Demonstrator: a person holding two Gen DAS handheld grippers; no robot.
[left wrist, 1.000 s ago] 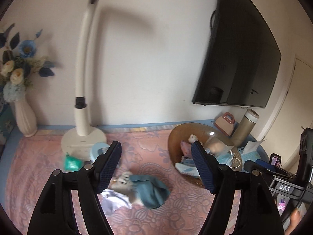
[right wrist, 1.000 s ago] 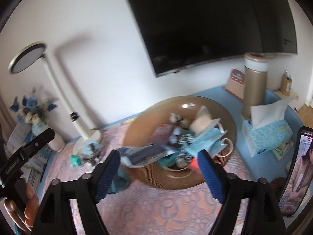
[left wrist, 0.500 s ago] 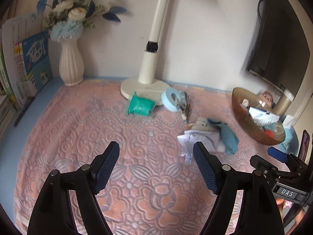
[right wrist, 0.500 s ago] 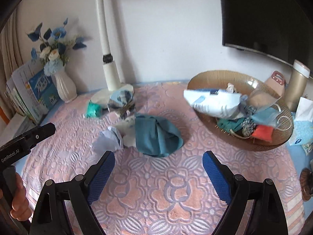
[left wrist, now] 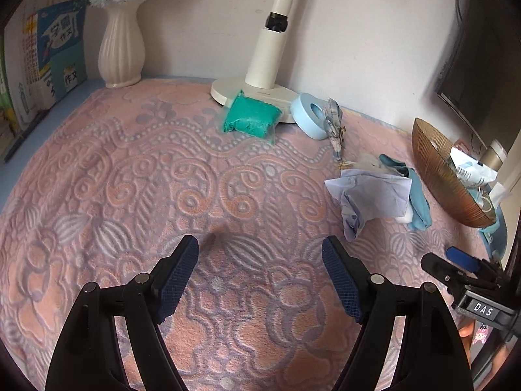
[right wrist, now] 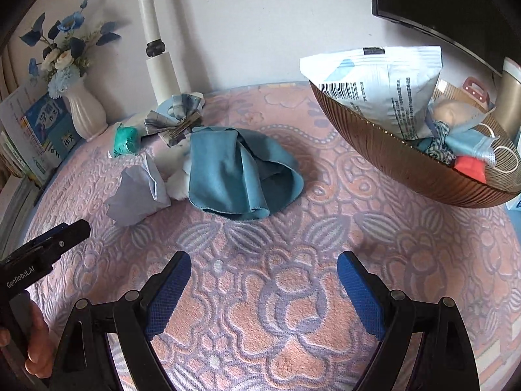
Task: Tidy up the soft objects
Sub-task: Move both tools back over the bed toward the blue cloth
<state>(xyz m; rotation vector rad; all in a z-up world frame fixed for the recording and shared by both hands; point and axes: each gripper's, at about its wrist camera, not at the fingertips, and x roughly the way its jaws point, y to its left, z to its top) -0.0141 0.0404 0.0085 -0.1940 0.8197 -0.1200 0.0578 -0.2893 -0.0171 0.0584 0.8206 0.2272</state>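
A crumpled teal cloth (right wrist: 241, 179) lies mid-mat, with a pale lilac cloth (right wrist: 136, 192) and a white fluffy piece (right wrist: 177, 182) at its left. Behind them sit a plaid bow (right wrist: 176, 119) and a green packet (right wrist: 125, 140). My right gripper (right wrist: 263, 286) hangs open over bare mat, short of the teal cloth. My left gripper (left wrist: 260, 277) is open too, over the mat, with the lilac cloth (left wrist: 371, 195) and teal cloth (left wrist: 418, 202) ahead on its right. The green packet (left wrist: 252, 119) and a blue tape roll (left wrist: 309, 115) lie by the lamp base.
A brown ribbed bowl (right wrist: 400, 159) at the right holds a white bag, face masks and other soft items. A white vase (left wrist: 120, 52), books (left wrist: 58, 62) and a lamp base (left wrist: 228, 89) line the back wall. A TV (right wrist: 449, 3) hangs above the bowl.
Both grippers have come down and tilted toward the mat. The cloth pile and bowl now look nearer in the right wrist view. Both pairs of jaws stayed open.
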